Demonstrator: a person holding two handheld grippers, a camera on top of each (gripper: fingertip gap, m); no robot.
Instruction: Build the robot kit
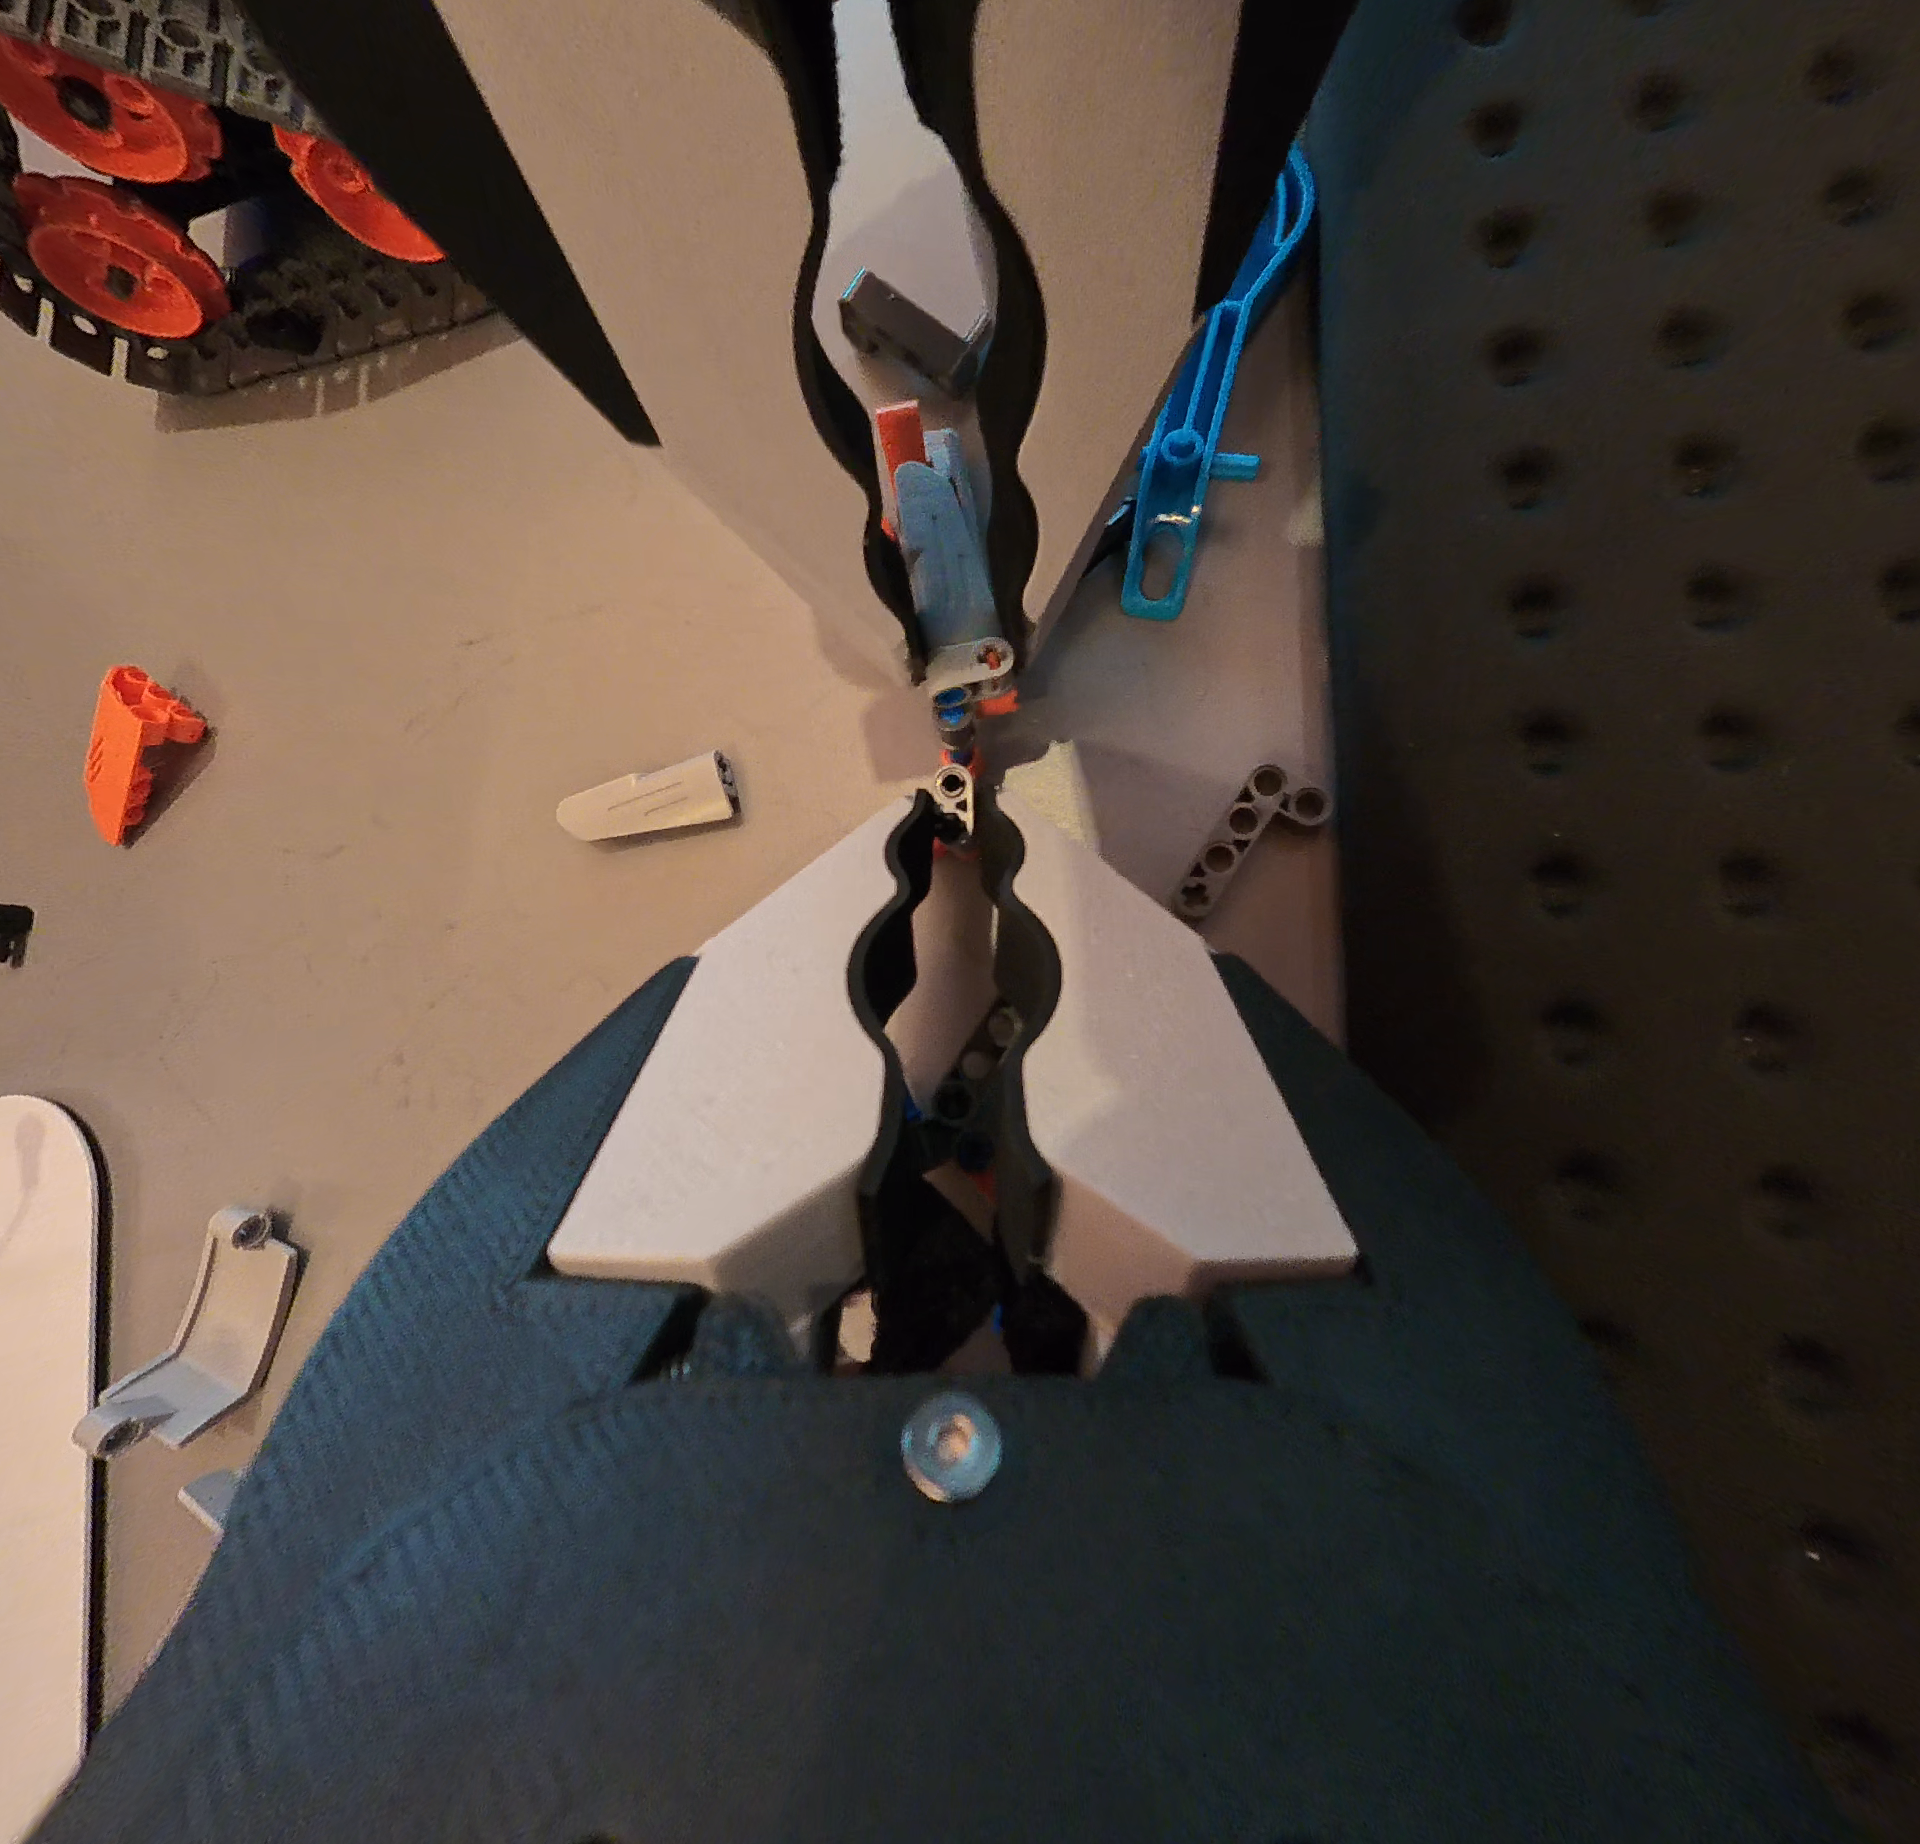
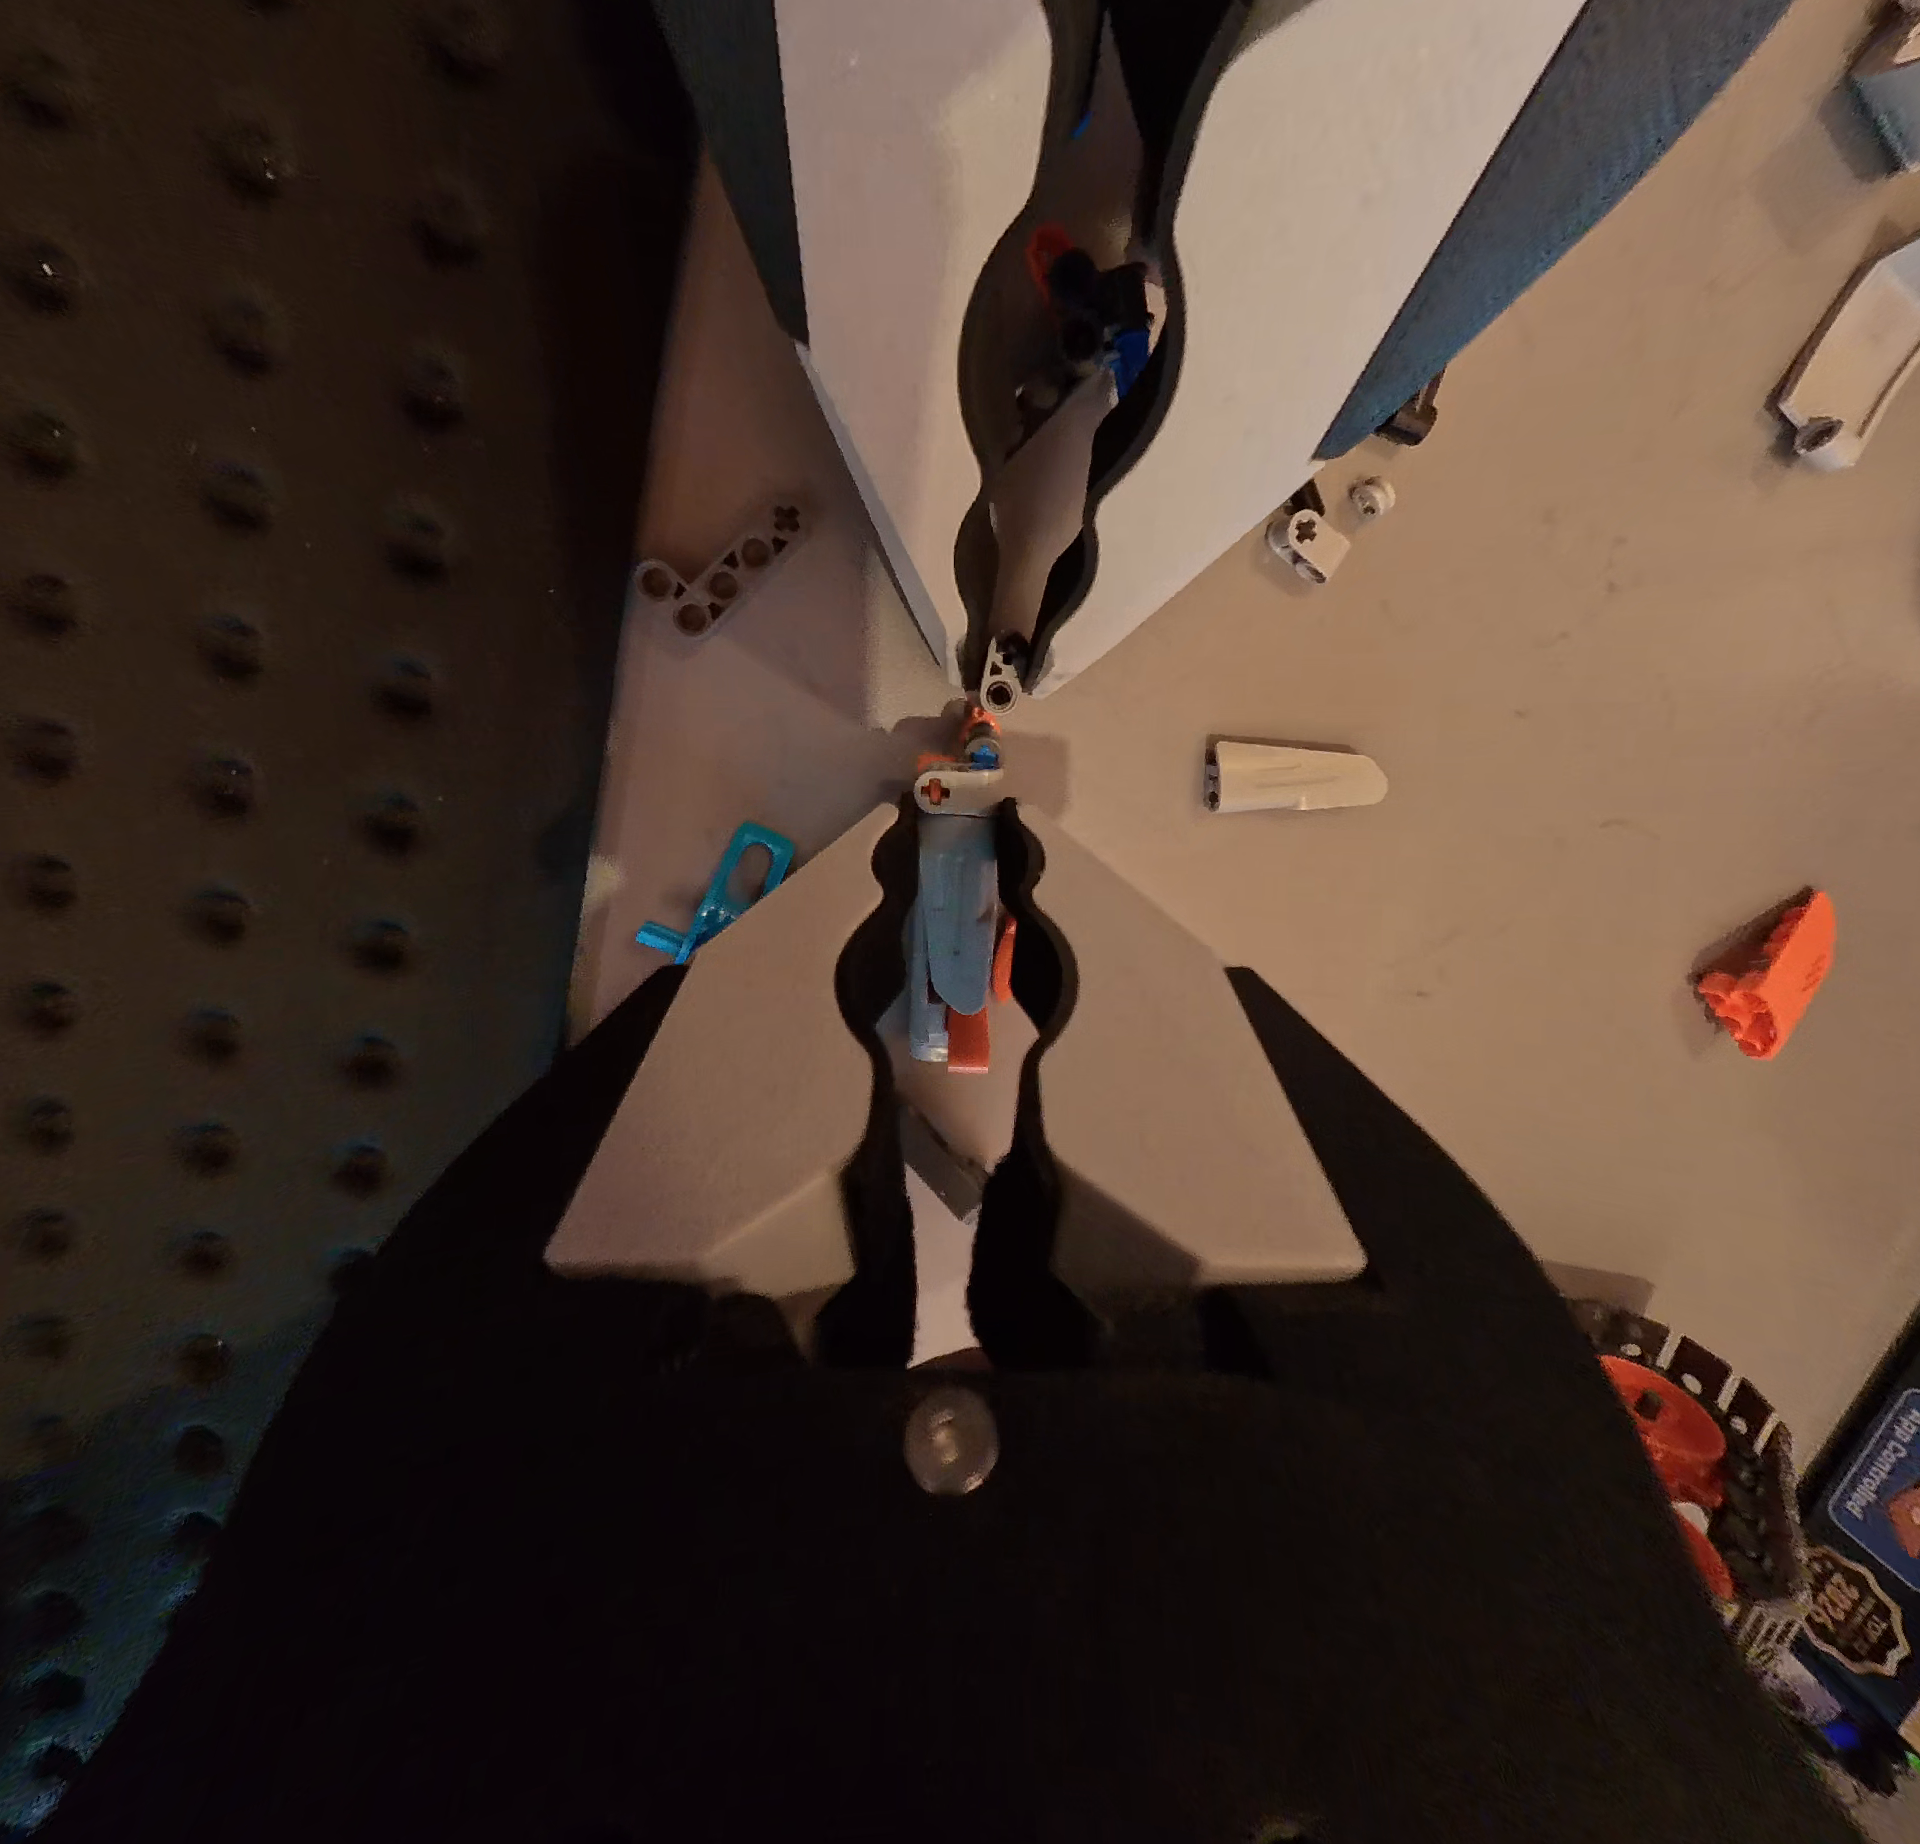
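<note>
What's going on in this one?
Two handheld grippers face each other tip to tip above a beige table scattered with building-toy parts. The left gripper is shut on a dark beam assembly; the right gripper is shut on a grey-and-orange subassembly. Their ends nearly meet. A loose white panel lies nearby.

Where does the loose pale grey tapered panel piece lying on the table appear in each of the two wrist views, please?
Left wrist view: the tapered panel piece lies left of centre, left of the meeting fingers.
Right wrist view: it lies right of centre.
Shared landmark: the orange wedge piece, farther out on the same side.
</note>
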